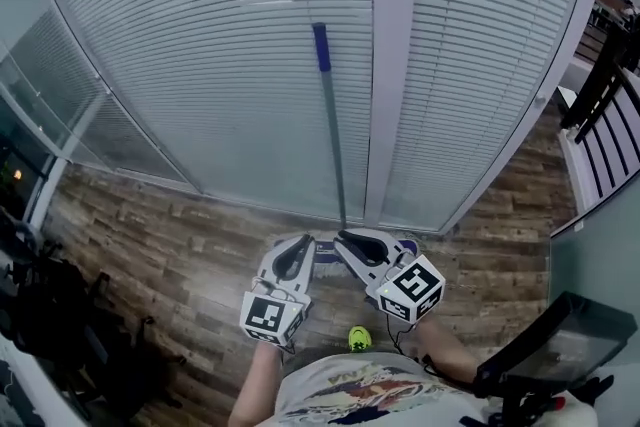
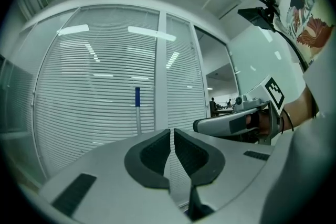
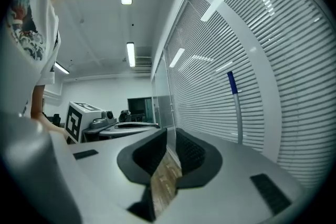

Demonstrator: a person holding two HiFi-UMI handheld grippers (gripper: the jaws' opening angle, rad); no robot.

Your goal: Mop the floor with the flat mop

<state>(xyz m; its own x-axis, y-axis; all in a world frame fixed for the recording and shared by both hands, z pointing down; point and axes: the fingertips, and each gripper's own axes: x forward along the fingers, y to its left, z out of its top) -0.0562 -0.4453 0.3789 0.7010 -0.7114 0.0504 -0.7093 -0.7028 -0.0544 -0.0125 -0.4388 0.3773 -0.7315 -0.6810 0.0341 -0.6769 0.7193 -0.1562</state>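
Two tools, the left tool (image 1: 297, 253) and right tool (image 1: 352, 245), are pinched shut and empty; the flat mop (image 1: 333, 135) leans upright against the blinds (image 1: 200, 65) just ahead; best to open both and grip its shaft, one above the other; dark clutter (image 1: 70, 325) crowds the floor (image 1: 170, 245) at left.

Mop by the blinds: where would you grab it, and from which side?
Take the mop's grey pole below its blue end, approaching level from the room side. It stands almost upright against the blinds, so jaws must straddle it sideways.
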